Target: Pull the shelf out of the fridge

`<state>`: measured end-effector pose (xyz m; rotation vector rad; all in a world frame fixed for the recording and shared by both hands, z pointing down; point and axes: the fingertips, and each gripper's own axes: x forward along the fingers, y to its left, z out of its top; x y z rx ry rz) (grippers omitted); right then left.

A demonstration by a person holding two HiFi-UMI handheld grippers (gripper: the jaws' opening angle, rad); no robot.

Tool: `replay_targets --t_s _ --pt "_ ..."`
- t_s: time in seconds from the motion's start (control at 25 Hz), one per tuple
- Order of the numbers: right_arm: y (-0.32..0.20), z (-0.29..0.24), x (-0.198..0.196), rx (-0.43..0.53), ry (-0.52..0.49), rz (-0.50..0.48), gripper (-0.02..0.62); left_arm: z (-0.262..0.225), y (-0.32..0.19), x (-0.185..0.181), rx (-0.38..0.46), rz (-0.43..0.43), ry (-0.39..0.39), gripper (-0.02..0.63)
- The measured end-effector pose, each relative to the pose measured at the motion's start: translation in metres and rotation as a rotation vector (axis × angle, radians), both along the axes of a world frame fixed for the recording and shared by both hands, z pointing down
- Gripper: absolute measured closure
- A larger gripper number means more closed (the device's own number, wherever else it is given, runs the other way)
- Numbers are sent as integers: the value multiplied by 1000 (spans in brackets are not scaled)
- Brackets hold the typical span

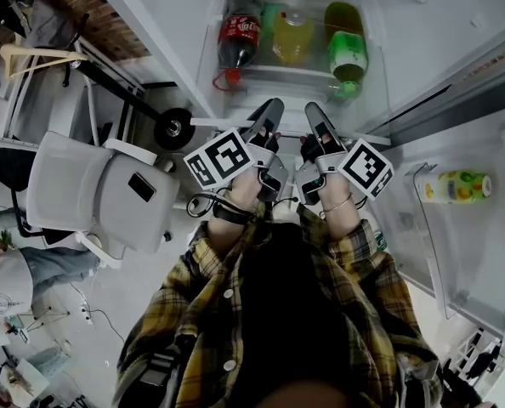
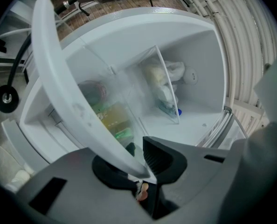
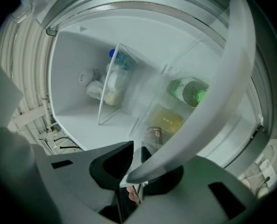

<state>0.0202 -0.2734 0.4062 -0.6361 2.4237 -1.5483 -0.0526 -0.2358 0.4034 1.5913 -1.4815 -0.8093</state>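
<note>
The shelf (image 1: 223, 123) sits in the fridge (image 1: 176, 24), its white front rim (image 2: 68, 92) running side to side across the opening. Both grippers are closed on that rim. The left gripper (image 1: 269, 113) pinches it just left of the shelf's middle, and in its own view (image 2: 141, 164) the rim passes between the pads. The right gripper (image 1: 318, 119) pinches it just right of the middle, where the rim (image 3: 218, 97) enters its jaws (image 3: 136, 164) the same way. They lie side by side and close together, neither nearer the shelf than the other.

The rim's long axis lies crosswise to the fingers, so the pull likely has to go straight back toward the person, evenly on both sides, or the shelf may skew and jam.

Below the shelf, seen through its glass, lie a cola bottle (image 1: 238, 36), a yellow bottle (image 1: 292, 36) and a green bottle (image 1: 346, 53).
</note>
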Motion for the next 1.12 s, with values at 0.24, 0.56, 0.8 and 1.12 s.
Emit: replay_targets --t_s 0.24,0.56,0.8,1.12 --pt "0 0 0 0 1 1 528 0 0 0 -1 -1 1 537" --pt "-1 0 1 -7 -2 -4 528 0 0 1 -4 -3 2 537" --pt "0 1 0 -10 -4 -6 529 1 0 0 -7 -4 3 537" --pt "0 2 0 -10 -5 -6 529 2 0 0 -6 -11 5 537"
